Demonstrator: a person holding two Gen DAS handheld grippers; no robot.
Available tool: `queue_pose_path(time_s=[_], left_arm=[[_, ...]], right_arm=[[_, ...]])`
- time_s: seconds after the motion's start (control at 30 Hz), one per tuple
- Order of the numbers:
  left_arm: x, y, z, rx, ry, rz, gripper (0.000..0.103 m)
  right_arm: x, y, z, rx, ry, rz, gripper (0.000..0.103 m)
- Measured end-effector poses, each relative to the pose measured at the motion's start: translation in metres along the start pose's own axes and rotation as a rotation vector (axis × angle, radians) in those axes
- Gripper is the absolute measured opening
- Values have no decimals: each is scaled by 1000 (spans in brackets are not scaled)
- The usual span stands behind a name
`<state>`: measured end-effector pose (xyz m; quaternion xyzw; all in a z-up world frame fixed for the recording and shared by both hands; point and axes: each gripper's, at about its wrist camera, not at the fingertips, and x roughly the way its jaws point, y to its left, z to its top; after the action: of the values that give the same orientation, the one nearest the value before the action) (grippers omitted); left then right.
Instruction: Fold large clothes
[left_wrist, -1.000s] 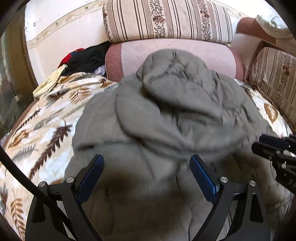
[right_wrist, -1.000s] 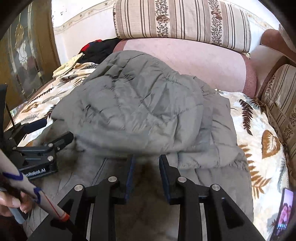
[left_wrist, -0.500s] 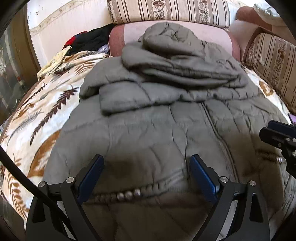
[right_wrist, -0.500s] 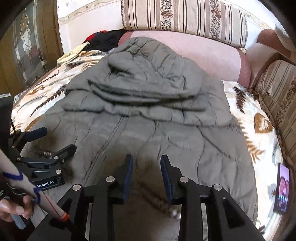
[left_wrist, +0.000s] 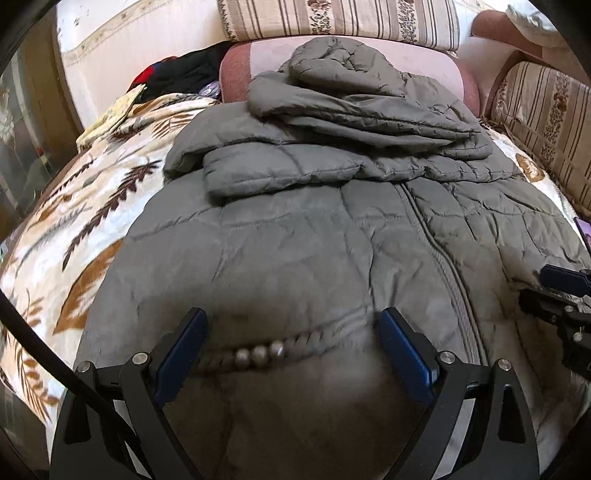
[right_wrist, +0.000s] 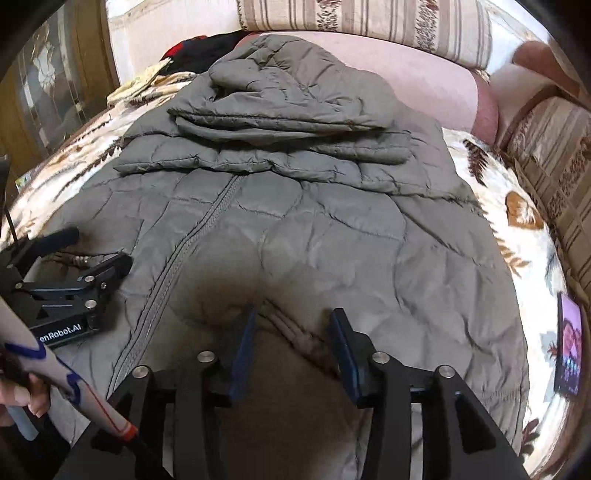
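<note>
I had lowered both grippers, the right gripper (right_wrist: 291, 332) just opening emptily, left gripper (left_wrist: 291, 341) wide, onto the grey quilted puffer jacket's (left_wrist: 332, 229) near hem, its length running away from me.

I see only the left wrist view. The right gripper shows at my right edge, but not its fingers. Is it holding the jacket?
Observer: No. The right gripper has just been opening its jaws. The braided cord of the jacket lies between them, and the pads do not press it.
Operator: Does anything lie beside the jacket on that side?
Observer: Yes. A phone with a lit screen lies on the leaf-print blanket, clear of the jacket's edge.
</note>
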<state>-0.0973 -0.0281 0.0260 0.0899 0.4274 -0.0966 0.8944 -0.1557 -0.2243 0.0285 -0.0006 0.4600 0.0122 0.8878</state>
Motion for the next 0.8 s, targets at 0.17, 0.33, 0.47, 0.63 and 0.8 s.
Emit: queue_pose_path(time_s=[0.17,0.33,0.47,0.63,0.8], left_arm=[[-12,10,-31,-30,-35,17,94],[-15,7,-36,-19,-48,33,94],[-18,6,-37,-21,-50,46,94],[-21,6,-42,-10,-63,55,94],[-23,8,-49,-25,-77,60,94]], right_arm=[[-17,-13,-33,31,-20,-12,56],[-22,-21,-57,82,-12,49,57],[-23,-22,-59,91,-16,54,57],[-23,-16,-61,72,-30,28,57],[-24,-16,-65,82,-43,30,58]])
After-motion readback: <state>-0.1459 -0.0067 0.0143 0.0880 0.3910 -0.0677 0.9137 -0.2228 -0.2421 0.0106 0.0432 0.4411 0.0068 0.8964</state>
